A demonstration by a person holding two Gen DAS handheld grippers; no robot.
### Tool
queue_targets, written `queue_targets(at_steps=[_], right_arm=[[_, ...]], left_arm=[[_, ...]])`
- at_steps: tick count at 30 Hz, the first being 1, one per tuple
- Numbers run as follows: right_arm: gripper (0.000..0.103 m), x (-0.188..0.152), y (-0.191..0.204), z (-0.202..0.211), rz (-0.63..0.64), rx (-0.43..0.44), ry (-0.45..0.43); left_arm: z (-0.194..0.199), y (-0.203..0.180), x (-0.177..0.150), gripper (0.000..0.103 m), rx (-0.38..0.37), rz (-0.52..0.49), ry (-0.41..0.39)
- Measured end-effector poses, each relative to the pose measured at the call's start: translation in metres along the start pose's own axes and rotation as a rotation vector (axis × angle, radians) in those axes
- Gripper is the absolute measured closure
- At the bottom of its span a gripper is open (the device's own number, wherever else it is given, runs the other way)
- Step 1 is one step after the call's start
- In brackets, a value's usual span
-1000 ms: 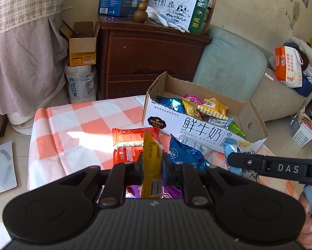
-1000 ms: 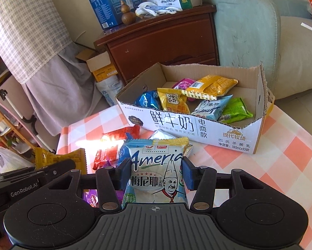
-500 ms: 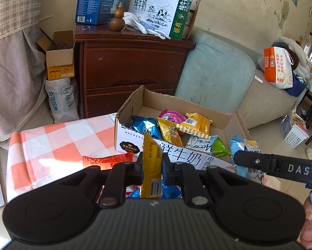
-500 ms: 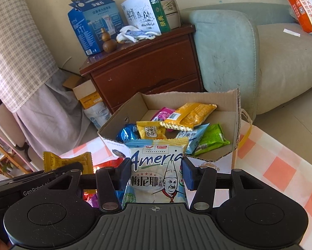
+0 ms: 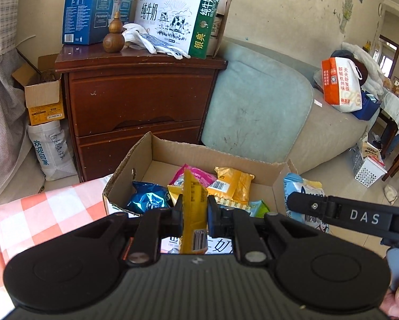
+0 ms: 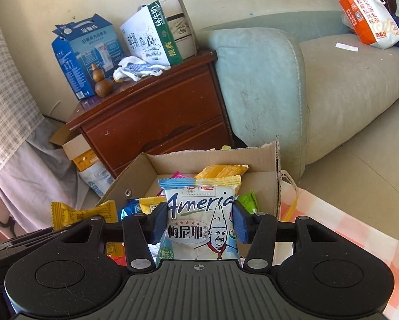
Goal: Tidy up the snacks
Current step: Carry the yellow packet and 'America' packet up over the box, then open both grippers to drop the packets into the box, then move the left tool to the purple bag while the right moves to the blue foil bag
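Snack sorting, mid-task. Left gripper [image 5: 194, 210]: clenched edge-on around a yellow packet [image 5: 194, 213], held upright above the near wall of the box [image 5: 263, 170]. Right gripper [image 6: 198, 222]: grasping a white cake packet [image 6: 200, 218] by its two side edges, face toward the camera, also raised at the near side of the box. Box: open-topped cardboard, standing on the checked cloth [image 5: 53, 213] of the table, in front of a dresser [image 5: 135, 98] and sofa [image 5: 258, 112]. Already inside: a blue packet [image 5: 149, 200] at the left, pink packet [image 5: 199, 174] and gold packet [image 5: 234, 184] in the middle, green packet [image 6: 247, 200] at the right. Left to do: both held packets are not yet dropped in. Something red shows below the right gripper, perhaps one more snack on the table, though it is mostly hidden.
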State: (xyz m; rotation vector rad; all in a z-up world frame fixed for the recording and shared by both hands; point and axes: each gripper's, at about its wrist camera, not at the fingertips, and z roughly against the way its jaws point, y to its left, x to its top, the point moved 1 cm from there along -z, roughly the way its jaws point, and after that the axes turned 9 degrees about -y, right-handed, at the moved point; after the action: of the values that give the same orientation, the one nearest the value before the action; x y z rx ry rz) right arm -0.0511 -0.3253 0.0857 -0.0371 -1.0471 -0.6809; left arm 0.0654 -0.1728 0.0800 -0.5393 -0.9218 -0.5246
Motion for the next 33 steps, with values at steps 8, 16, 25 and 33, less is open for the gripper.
queue_targets(at_steps=[8,16,25,33], right_arm=[[0.053,0.006,-0.008,-0.016,-0.04,-0.03,-0.005],[0.053,0.01,-0.015,-0.034,-0.065,-0.06,-0.004],[0.035,0.01,-0.023,-0.044,-0.103,-0.069,0.013],[0.032,0.011,-0.017,-0.033,-0.056,-0.044,0.018]], left_arm=[[-0.029,-0.008,0.011,0.09,-0.041,0.014,-0.004],[-0.057,-0.018,0.013,0.089,-0.08,0.005,0.019],[-0.059,-0.012,0.011,0.042,-0.014,0.021,0.001],[-0.038,0.001,0.015,0.032,0.021,0.029,-0.001]])
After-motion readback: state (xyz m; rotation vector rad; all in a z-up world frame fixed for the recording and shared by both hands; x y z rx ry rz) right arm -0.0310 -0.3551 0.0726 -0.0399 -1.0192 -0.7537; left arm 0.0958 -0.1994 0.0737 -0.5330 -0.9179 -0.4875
